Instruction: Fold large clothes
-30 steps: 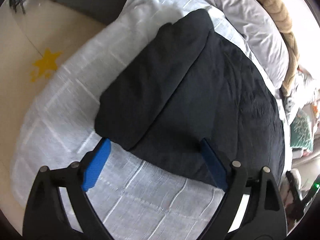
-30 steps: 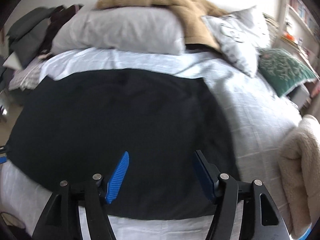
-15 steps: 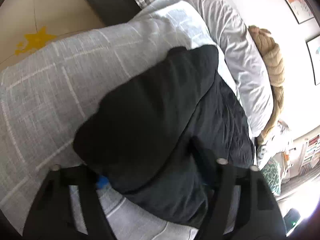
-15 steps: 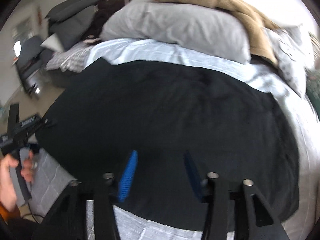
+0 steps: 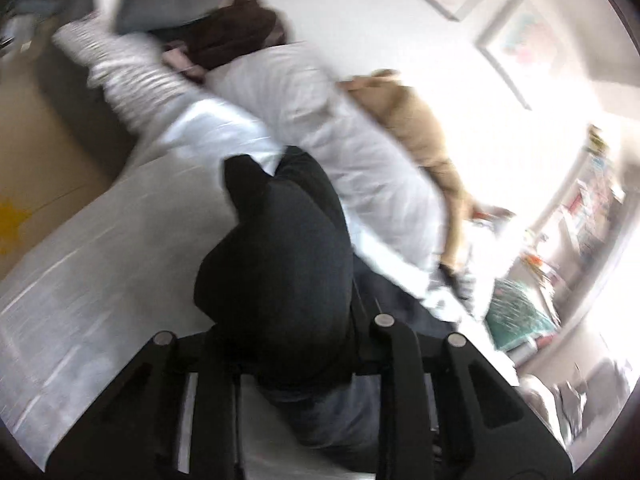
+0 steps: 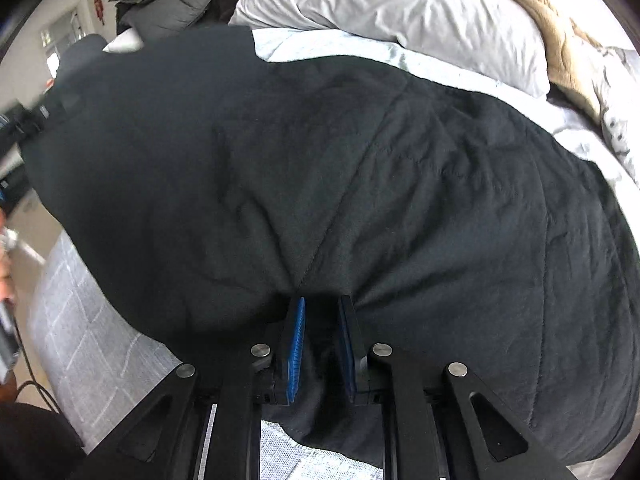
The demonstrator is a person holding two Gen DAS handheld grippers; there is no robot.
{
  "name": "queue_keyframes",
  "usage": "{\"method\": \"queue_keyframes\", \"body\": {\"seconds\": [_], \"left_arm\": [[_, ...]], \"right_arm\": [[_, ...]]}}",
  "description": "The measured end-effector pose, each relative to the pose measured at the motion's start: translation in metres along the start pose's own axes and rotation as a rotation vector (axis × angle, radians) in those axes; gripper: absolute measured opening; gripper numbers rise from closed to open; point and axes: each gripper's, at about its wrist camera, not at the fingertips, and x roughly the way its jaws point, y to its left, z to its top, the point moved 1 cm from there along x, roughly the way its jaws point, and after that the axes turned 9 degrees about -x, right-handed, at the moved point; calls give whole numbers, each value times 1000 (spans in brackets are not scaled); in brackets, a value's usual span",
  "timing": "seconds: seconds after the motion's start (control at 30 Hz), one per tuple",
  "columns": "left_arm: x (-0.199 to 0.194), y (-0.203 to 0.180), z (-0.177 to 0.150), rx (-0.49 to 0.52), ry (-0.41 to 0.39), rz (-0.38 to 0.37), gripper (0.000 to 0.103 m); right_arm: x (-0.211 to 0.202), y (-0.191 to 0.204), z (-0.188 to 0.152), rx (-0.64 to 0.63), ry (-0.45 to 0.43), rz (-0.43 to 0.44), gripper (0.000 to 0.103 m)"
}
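A large black garment [image 6: 360, 160] lies spread over the bed. Its near hem is gathered into a fold between the blue pads of my right gripper [image 6: 322, 312]. The jaws are closing and pinch the cloth, and creases fan out from the pinch. In the blurred left wrist view, the garment's side flap [image 5: 280, 248] hangs bunched and lifted off the bed cover. My left gripper [image 5: 288, 332] is closing on it, and the cloth hides the fingertips.
A pale checked bed cover [image 5: 100, 264] lies under the garment. A grey-white pillow [image 6: 392, 12] and a tan blanket [image 6: 540, 8] lie at the head. A green cushion [image 5: 516, 316] sits at the bed's far side. Floor [image 5: 24, 152] borders the bed. A person's hand [image 6: 5, 276] shows at the left edge.
Both grippers went from wide open to closed on the black garment. The left rose and tilted up, lifting the flap; the right dropped onto the near hem.
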Motion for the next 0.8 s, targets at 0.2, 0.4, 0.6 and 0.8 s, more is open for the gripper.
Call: {"method": "queue_keyframes", "body": {"seconds": [0.2,0.4,0.6,0.8], "left_arm": [[17,-98,-30,202,94,-189,26],[49,-166,-82,398,208,-232,26],[51,-153,-69,279,201,-244,25],[38,-140,-51,174,174,-310,24]], "right_arm": [[1,-20,-3,113,-2,121,17],[-3,-55,-10,280,-25,302,17],[-37,-118,-7,486,-178,357,18],[-6,-132,34,501,-154,412,17]]}}
